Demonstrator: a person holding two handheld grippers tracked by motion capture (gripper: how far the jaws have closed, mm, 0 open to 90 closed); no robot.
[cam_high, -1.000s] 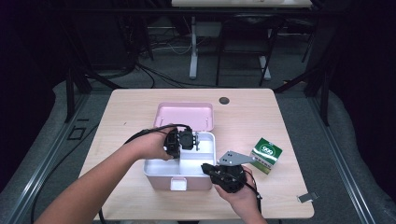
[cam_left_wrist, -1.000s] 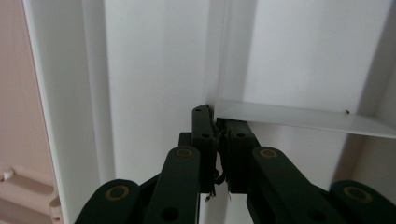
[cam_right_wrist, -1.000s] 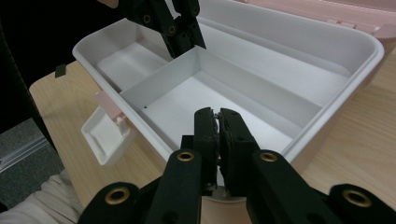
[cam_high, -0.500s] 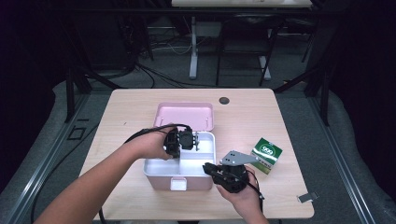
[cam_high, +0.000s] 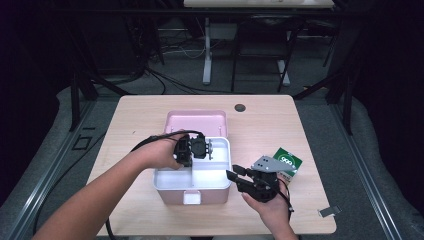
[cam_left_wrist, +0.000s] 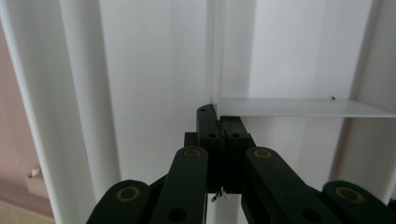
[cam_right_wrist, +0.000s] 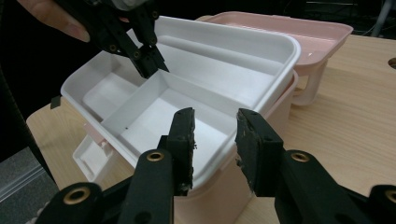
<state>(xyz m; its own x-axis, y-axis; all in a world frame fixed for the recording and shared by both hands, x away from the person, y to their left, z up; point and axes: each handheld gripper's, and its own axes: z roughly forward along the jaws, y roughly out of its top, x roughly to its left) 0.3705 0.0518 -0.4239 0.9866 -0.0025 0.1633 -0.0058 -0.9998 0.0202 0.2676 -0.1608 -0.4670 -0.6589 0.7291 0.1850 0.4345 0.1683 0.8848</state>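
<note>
An open pink box (cam_high: 172, 196) holds a white divided tray (cam_high: 215, 177), its lid (cam_high: 196, 122) lying back behind it. My left gripper (cam_high: 200, 147) reaches down into the tray and is shut on the thin divider wall (cam_left_wrist: 299, 107); its jaws (cam_left_wrist: 219, 123) meet around that wall, as the right gripper view confirms (cam_right_wrist: 148, 63). My right gripper (cam_high: 235, 175) is at the tray's right-hand rim (cam_right_wrist: 280, 42). Its jaws (cam_right_wrist: 215, 121) have just been opening and stand apart, with the rim showing in the gap and neither pad pressing on it.
A green and white carton (cam_high: 287, 162) lies on the wooden table (cam_high: 300, 125) to the right of the box, just behind my right hand. A small metal piece (cam_high: 328, 211) rests near the front right corner. A dark round spot (cam_high: 240, 107) marks the far side.
The right gripper's jaws have parted at the tray's rim, and that hand has shifted slightly to the right. The left hand and the box have stayed put.
</note>
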